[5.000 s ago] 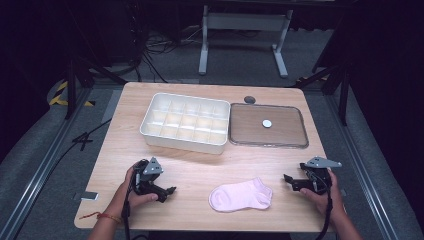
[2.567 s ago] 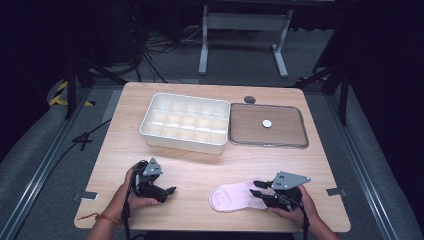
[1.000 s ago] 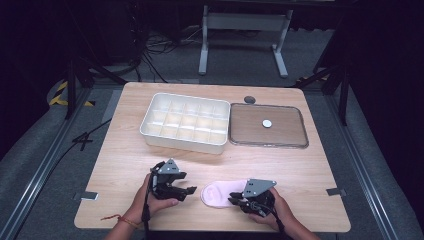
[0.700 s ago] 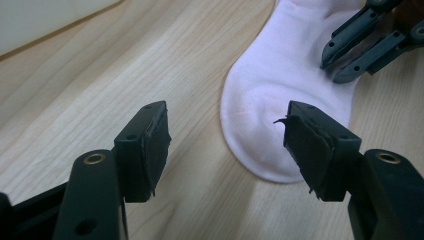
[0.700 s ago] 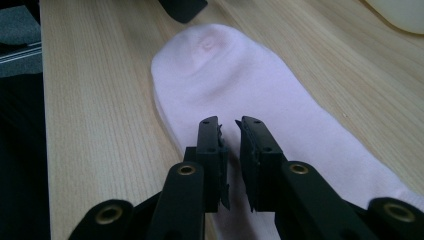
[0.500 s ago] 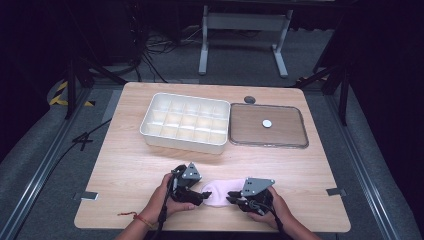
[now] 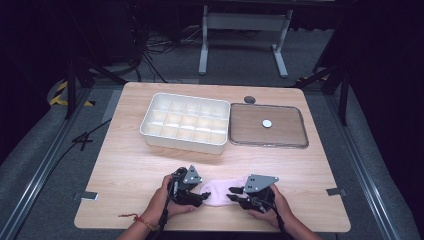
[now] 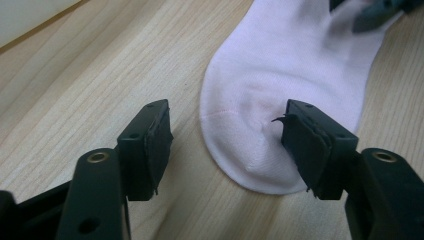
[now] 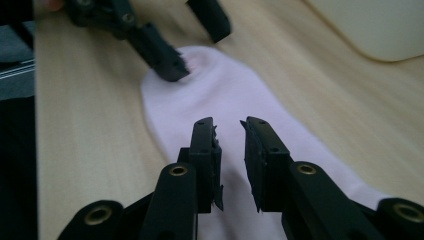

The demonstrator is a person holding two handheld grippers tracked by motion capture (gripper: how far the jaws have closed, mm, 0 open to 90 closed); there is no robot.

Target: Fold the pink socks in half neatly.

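pink sock flat on table, left gripper open astride toe, right gripper slightly parted over sock, jaws just opening

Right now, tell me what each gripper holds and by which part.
Nothing is gripped. The left gripper stands open astride the sock's toe end; the right gripper stands slightly parted over its middle.

No text, label, brand, number or sign can be read anywhere.
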